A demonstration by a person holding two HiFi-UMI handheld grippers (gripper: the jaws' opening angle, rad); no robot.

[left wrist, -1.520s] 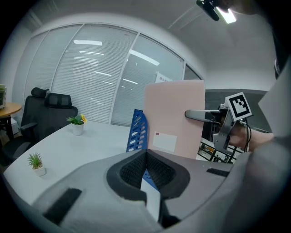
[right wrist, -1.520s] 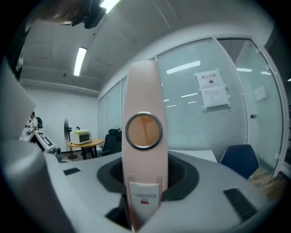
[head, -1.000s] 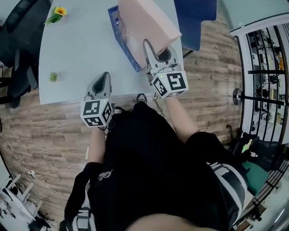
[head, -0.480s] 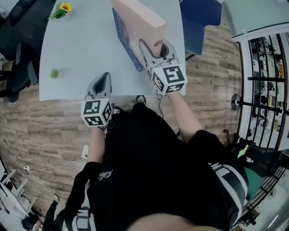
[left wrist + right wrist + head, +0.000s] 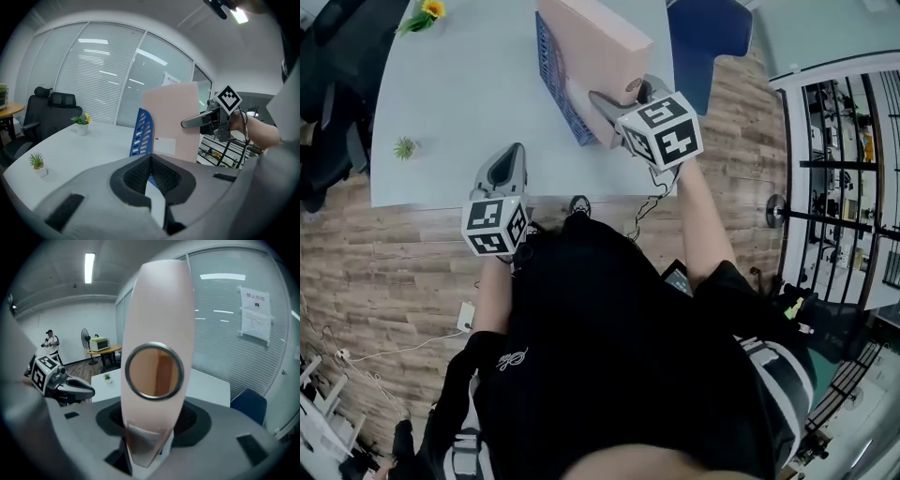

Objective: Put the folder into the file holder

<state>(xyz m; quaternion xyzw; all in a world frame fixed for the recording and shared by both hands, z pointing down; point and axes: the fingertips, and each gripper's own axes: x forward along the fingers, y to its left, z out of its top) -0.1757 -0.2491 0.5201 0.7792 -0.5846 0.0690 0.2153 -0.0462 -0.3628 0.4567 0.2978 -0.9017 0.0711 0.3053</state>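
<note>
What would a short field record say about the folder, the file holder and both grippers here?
folder: pink, upright, its lower part inside the file holder
file holder: blue, slotted, on the table
right gripper: jaws astride the folder's spine, just been opening, pads seemingly off it
left gripper: shut, empty, near the table's front edge

The folder (image 5: 600, 42) is pale pink; the file holder (image 5: 551, 75) is royal blue, patterned with slots. Pale grey table (image 5: 459, 103), brown wood-plank floor (image 5: 384, 253), navy far-right chair (image 5: 708, 28), black-and-white checked marker cubes (image 5: 495, 225).
</note>
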